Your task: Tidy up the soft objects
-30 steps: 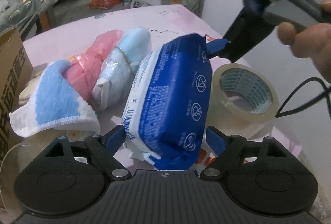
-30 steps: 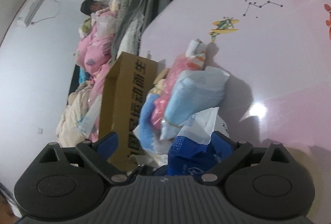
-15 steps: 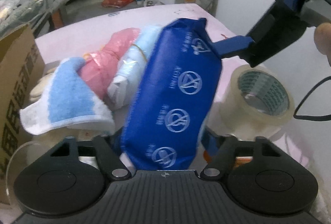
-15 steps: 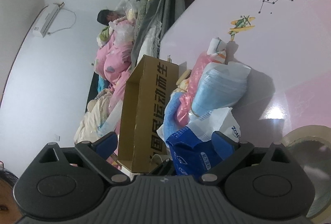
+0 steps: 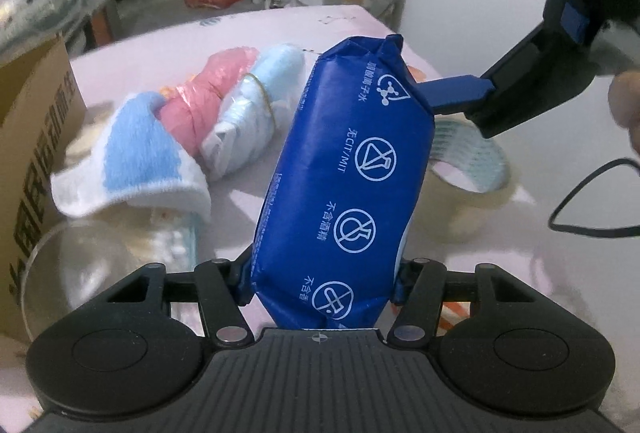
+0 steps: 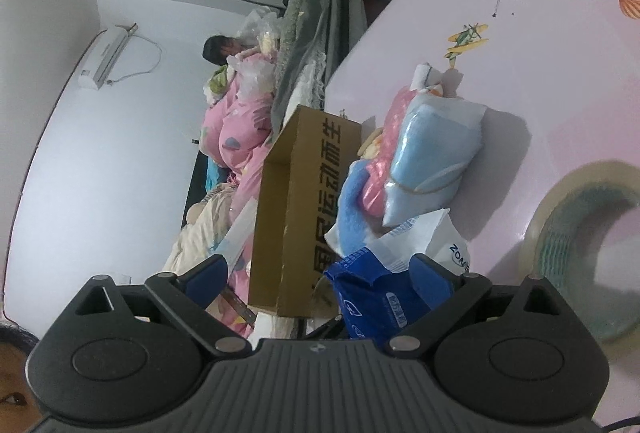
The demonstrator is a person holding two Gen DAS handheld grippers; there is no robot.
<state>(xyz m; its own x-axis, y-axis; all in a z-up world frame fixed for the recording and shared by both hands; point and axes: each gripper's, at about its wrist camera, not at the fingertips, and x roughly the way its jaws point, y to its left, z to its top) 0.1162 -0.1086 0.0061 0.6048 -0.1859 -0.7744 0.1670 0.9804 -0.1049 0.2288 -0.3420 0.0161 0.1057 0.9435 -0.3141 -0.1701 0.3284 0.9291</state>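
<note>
pack position: blue wipes pack (image 5: pixel 344 185) is lifted off the pink surface (image 5: pixel 280 33), sitting inside the left claw (image 5: pixel 320 285); the near end is buried between its fingers, the far end sticks up and away.
long axis: runs near-to-far along the left claw's pointing line, tilted slightly right at the top.
nearer hand: left has the bulk of it; right claw (image 6: pixel 316 273) is only at the pack's far crimped end.
left claw: partly spread and closing, both fingers against the pack's sides; it looks like a grip across the short width.
right claw: jaws wide apart, one finger (image 5: pixel 456 93) lies beside the far corner, not pinching it.
other soft things: towel bundles (image 5: pixel 192 137) lie far-left, cardboard box (image 5: pixel 32 137) at the left edge, tape roll (image 5: pixel 472 161) right, behind the pack.
judgement: likely a handover to the left.
</note>
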